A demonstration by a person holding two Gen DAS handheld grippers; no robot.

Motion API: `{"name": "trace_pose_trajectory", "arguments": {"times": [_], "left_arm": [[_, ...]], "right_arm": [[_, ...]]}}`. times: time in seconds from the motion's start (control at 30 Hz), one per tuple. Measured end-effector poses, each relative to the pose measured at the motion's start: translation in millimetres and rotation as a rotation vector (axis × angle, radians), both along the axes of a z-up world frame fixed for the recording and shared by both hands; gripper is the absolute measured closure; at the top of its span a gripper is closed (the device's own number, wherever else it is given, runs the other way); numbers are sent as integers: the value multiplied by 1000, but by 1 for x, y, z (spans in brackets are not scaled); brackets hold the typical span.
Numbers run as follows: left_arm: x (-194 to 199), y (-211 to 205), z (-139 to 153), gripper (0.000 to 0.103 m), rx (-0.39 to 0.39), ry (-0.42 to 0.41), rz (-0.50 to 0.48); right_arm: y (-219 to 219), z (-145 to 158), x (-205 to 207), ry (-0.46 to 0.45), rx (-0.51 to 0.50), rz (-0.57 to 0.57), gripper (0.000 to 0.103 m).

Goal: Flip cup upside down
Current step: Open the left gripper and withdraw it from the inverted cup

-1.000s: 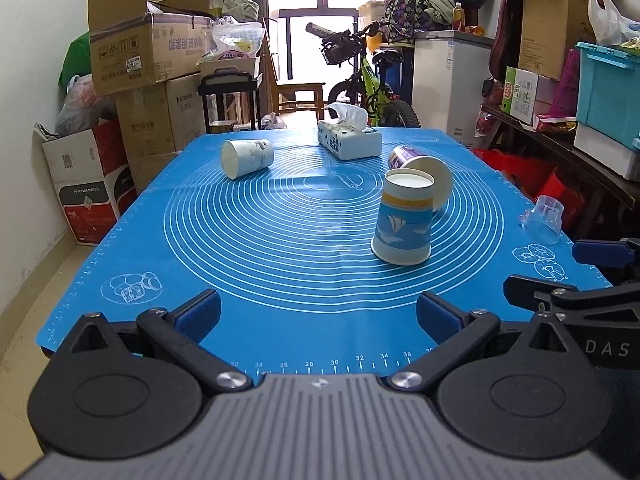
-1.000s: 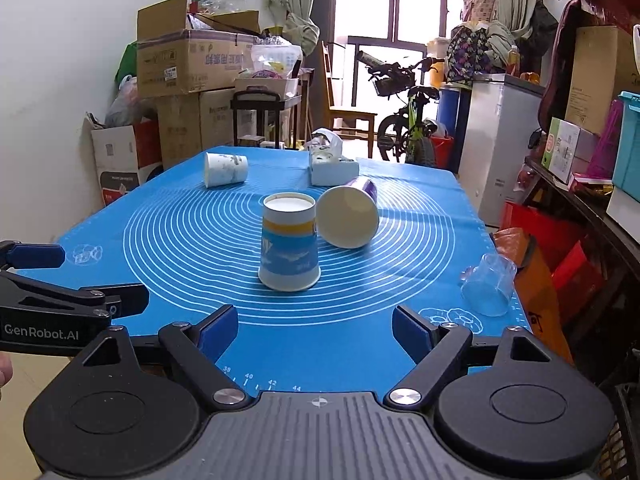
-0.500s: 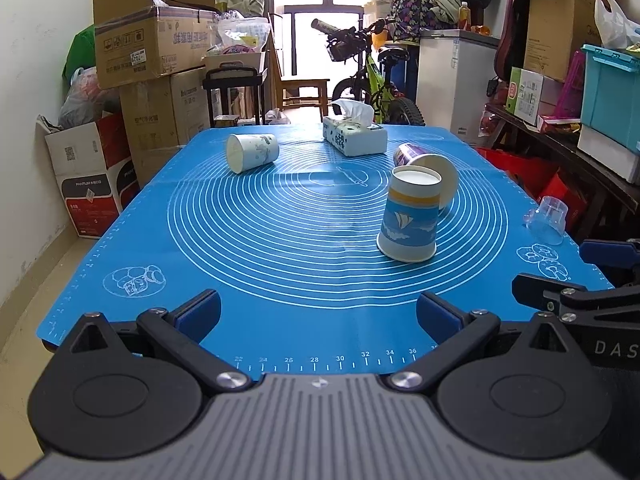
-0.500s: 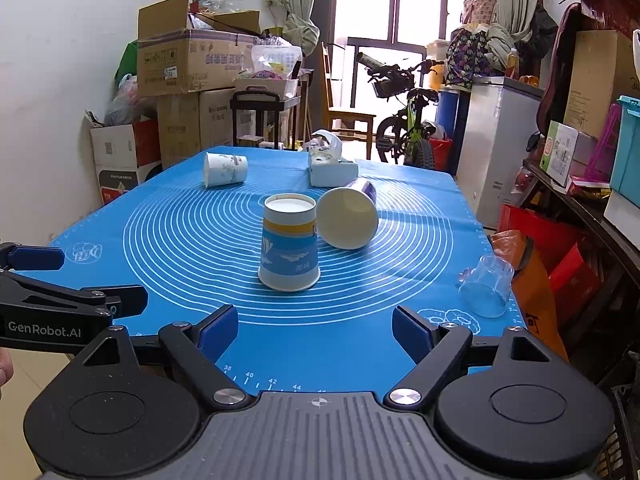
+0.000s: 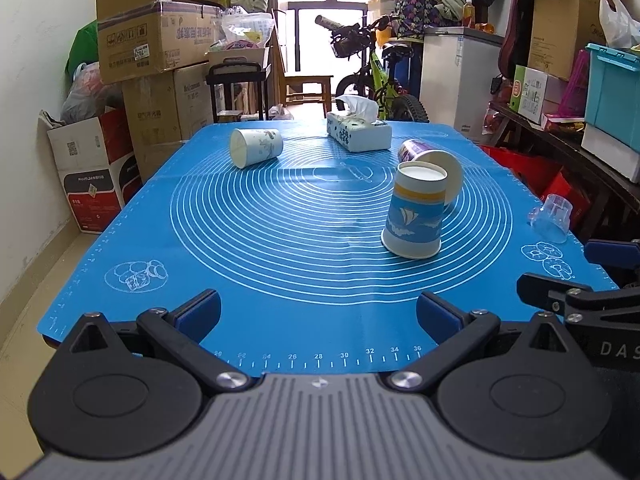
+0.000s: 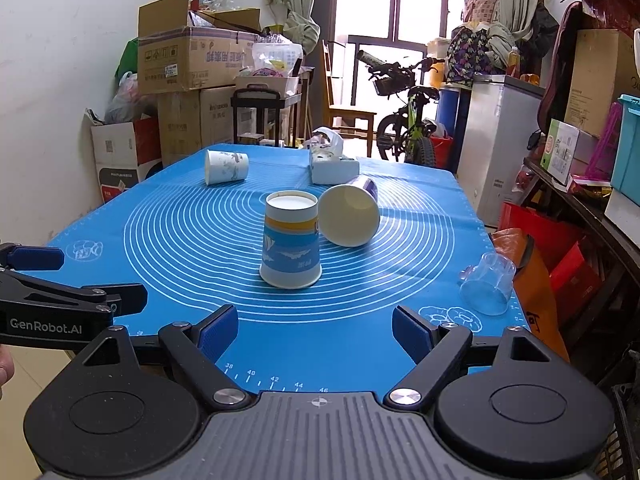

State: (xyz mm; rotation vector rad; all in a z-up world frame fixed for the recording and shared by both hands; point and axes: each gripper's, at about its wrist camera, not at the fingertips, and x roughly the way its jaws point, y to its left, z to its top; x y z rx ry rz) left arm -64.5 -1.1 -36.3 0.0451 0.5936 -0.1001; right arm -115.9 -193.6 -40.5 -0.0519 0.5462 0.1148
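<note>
Cup with the blue sailing print (image 6: 291, 240) stands near the middle of the blue mat (image 5: 248, 248) on the desk, wide rim down and closed base up, so I judge that it is already upside down. Touching or just behind it, a purple cup (image 6: 352, 216) lies on its side, and a white cup (image 5: 256, 147) lies on its side farther back. Both my left gripper (image 5: 318, 312) and my right gripper (image 6: 315, 330) hang at the near edge, their fingers spread wide and holding nothing. If another cup must be turned, I think the purple one is next: I would close on its wall gently, because paper crushes easily.
</note>
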Motion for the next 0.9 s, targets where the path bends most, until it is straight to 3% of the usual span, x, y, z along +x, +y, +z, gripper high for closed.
{"name": "trace_pose_trajectory", "arguments": {"times": [0.9], "left_arm": [[1,-1,-2,0,0,11,-5]], "right_arm": [[3,-1,-1,2,-6,5,16]]}}
